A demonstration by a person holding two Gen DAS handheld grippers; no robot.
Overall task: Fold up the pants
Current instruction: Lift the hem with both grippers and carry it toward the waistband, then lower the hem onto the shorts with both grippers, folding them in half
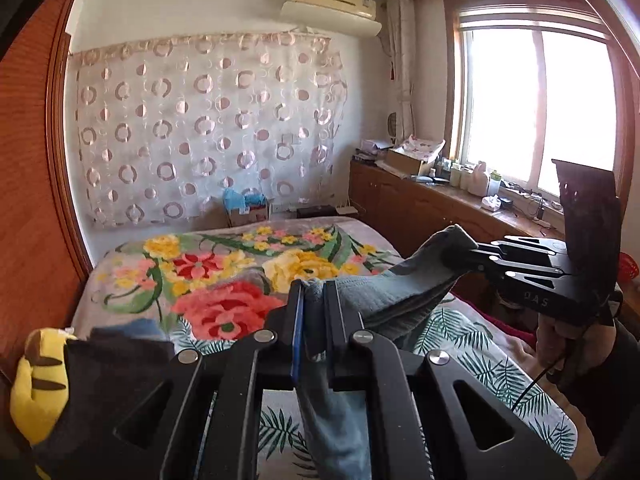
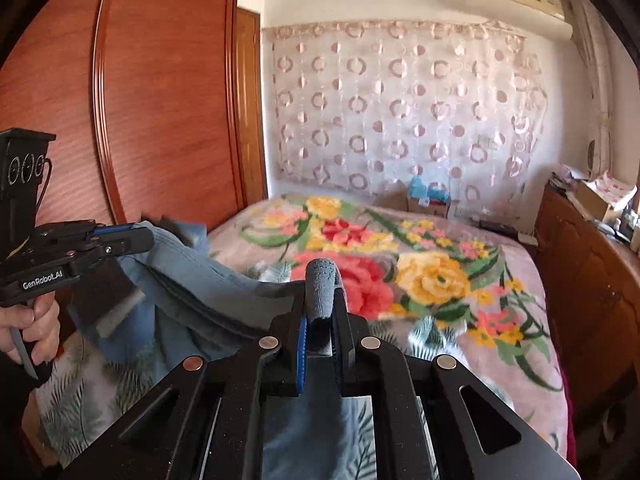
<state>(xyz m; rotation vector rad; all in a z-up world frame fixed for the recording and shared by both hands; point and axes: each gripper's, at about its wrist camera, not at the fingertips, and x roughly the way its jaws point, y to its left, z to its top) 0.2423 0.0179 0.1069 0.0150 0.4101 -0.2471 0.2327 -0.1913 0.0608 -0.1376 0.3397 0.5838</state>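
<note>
Both grippers, left gripper (image 1: 311,300) and right gripper (image 2: 320,312), are pinching the blue-grey pants (image 1: 384,292) in closed fingers, holding them stretched side to side between the hands above the bed (image 2: 440,280).

Black tool (image 2: 318,316), blue pad, silver screws, "GenRobot.AI" marking

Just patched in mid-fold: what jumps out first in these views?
The blue-grey pants hang stretched in the air between the left gripper and the right gripper, each shut on a bunch of the cloth. Under them lies the bright floral blanket on the bed, with a glaring window at right.
</note>
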